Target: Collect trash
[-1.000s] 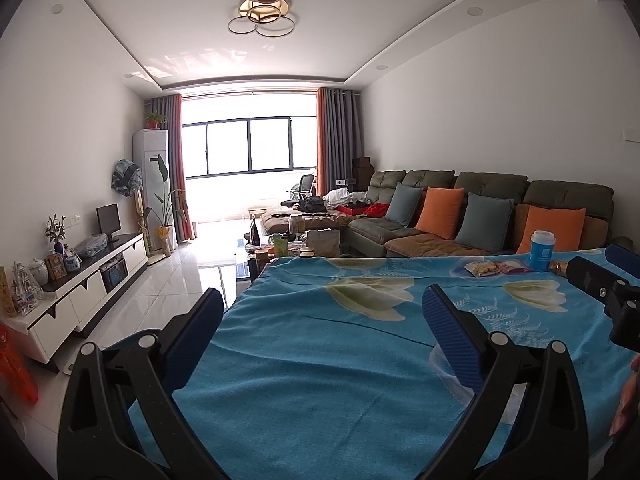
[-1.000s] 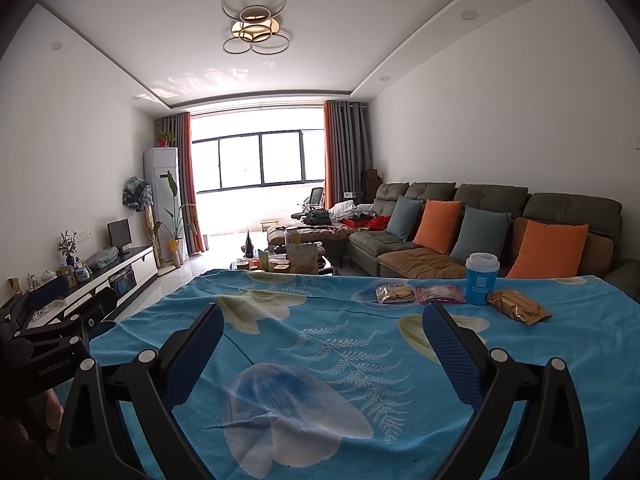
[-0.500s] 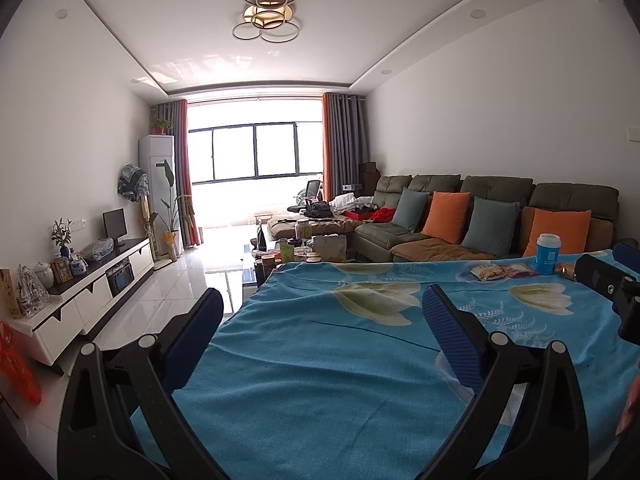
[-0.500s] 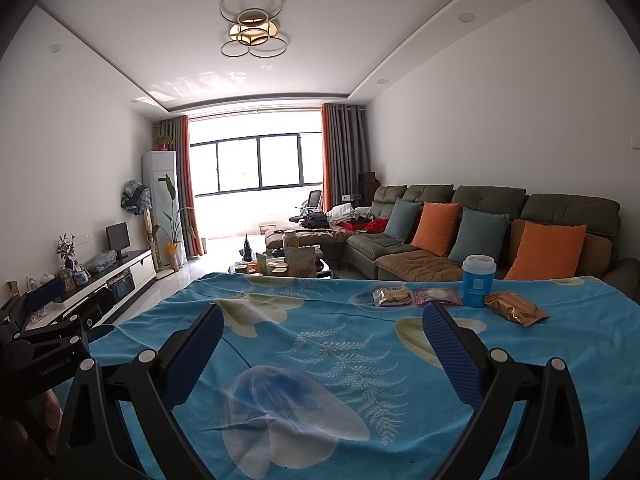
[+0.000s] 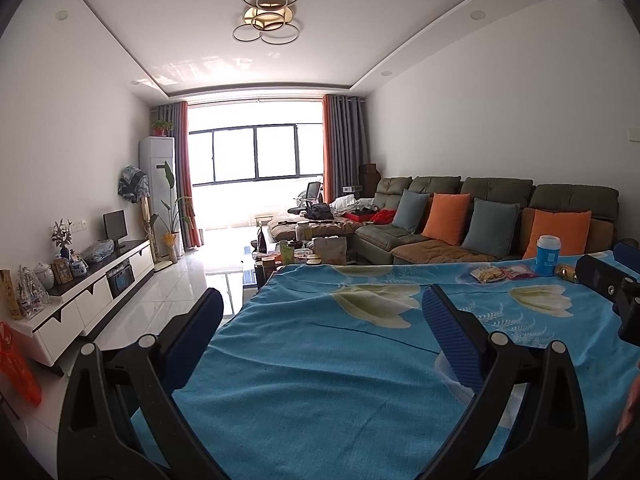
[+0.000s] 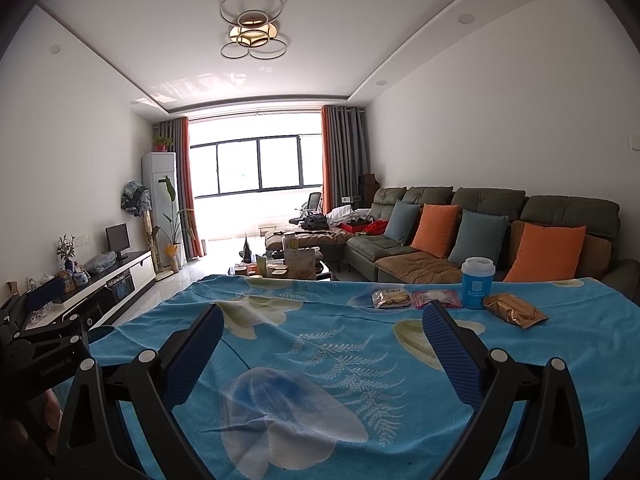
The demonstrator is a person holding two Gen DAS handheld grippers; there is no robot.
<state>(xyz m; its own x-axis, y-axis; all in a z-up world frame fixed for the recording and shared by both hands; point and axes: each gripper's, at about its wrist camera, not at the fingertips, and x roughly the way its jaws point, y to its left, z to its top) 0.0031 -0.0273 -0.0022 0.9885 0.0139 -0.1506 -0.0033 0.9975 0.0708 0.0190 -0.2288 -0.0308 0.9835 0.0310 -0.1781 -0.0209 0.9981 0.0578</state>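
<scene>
Both grippers, left gripper and right gripper, hung spread wide and empty. The gold wrapper lay beside the blue cup, so a sloppy reach could've tipped it.

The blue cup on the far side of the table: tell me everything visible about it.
The blue cup stands upright on the floral blue tablecloth near the table's far edge, in front of the sofa. It has a white domed lid and a blue body bearing a pale square label whose text is too small to read; the material looks like paper or plastic. A pink-red packet lies at its left and a crumpled golden-brown packet at its right, both close; contact cannot be told. Neither gripper is near it.
</scene>
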